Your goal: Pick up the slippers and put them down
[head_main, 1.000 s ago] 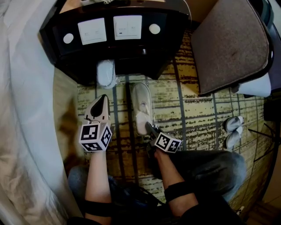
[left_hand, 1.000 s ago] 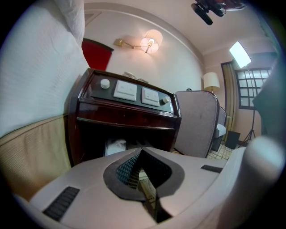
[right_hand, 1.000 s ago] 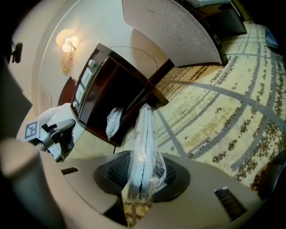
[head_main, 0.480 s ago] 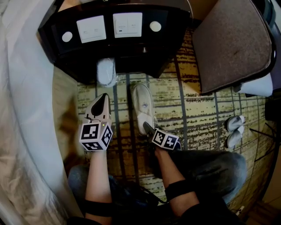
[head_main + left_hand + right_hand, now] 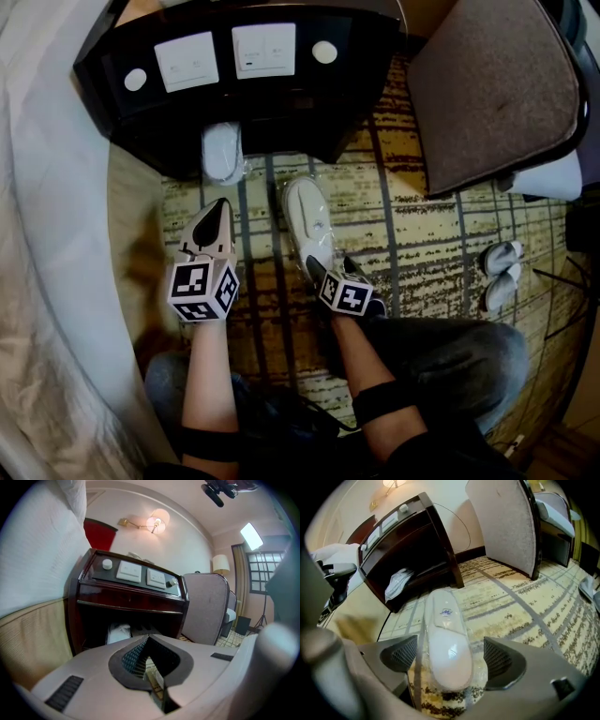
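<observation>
Right now the right gripper (image 5: 450,657) straddles the near end of the wrapped slipper (image 5: 444,634), which lies flat on the patterned carpet (image 5: 525,602). Its jaws have just been opening and stand wide, one at the slipper's 9 o'clock and the other at its 3 o'clock, with neither pad pressing on it. The slipper's long axis runs from 6 to 12 o'clock, straight away from the jaws toward the dark nightstand (image 5: 417,536), so the jaws span its width, not its length. The left gripper (image 5: 219,217) hangs off at the slipper's 9 o'clock, apart from it, jaws closed on nothing. By my reckoning the right hand is the nearer one, and any coming move, grip or retreat, runs along that 6-to-12 line.
</observation>
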`<state>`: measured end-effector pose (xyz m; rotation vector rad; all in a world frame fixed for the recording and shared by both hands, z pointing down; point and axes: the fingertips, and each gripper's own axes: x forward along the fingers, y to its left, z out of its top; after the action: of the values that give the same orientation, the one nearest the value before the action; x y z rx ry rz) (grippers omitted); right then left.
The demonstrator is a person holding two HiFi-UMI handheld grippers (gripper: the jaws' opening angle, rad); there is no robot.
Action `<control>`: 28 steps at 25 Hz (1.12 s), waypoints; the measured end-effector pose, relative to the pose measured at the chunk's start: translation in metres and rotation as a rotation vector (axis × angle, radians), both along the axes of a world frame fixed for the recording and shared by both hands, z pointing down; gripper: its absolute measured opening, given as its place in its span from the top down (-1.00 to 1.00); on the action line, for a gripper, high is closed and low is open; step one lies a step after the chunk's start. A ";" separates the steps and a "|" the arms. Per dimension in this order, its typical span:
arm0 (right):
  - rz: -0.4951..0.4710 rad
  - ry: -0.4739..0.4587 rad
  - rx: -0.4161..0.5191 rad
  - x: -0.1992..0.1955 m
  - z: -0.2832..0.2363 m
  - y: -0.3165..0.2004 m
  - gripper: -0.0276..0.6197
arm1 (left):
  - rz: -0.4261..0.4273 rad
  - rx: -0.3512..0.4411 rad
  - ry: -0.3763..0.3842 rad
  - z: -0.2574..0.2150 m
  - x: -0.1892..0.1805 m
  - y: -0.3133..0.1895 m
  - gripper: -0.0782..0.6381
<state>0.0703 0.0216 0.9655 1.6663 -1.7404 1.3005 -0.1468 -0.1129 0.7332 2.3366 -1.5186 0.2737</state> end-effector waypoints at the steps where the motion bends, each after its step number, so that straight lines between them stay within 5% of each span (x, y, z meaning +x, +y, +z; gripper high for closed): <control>1: -0.009 0.003 0.003 -0.001 -0.002 -0.001 -0.54 | 0.002 0.000 0.001 0.000 0.001 0.000 0.77; 9: -0.036 -0.002 0.060 -0.005 -0.023 -0.017 -0.52 | 0.006 -0.005 0.003 0.001 0.002 0.002 0.77; 13: -0.049 -0.016 0.088 -0.007 -0.034 -0.026 -0.33 | 0.007 -0.010 -0.004 0.004 -0.001 0.003 0.77; 20: -0.062 0.061 0.221 -0.002 -0.087 -0.059 0.46 | 0.000 -0.018 -0.026 0.013 -0.009 0.007 0.77; 26: -0.143 0.065 0.434 -0.023 -0.166 -0.104 0.91 | -0.020 -0.012 -0.040 0.016 -0.019 0.010 0.77; 28: -0.184 0.076 0.507 -0.033 -0.193 -0.116 0.91 | -0.025 -0.011 -0.049 0.017 -0.021 0.012 0.77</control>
<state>0.0373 -0.0949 0.7722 1.7201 -2.2429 0.7402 -0.1683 -0.1013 0.7500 2.3170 -1.5637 0.3351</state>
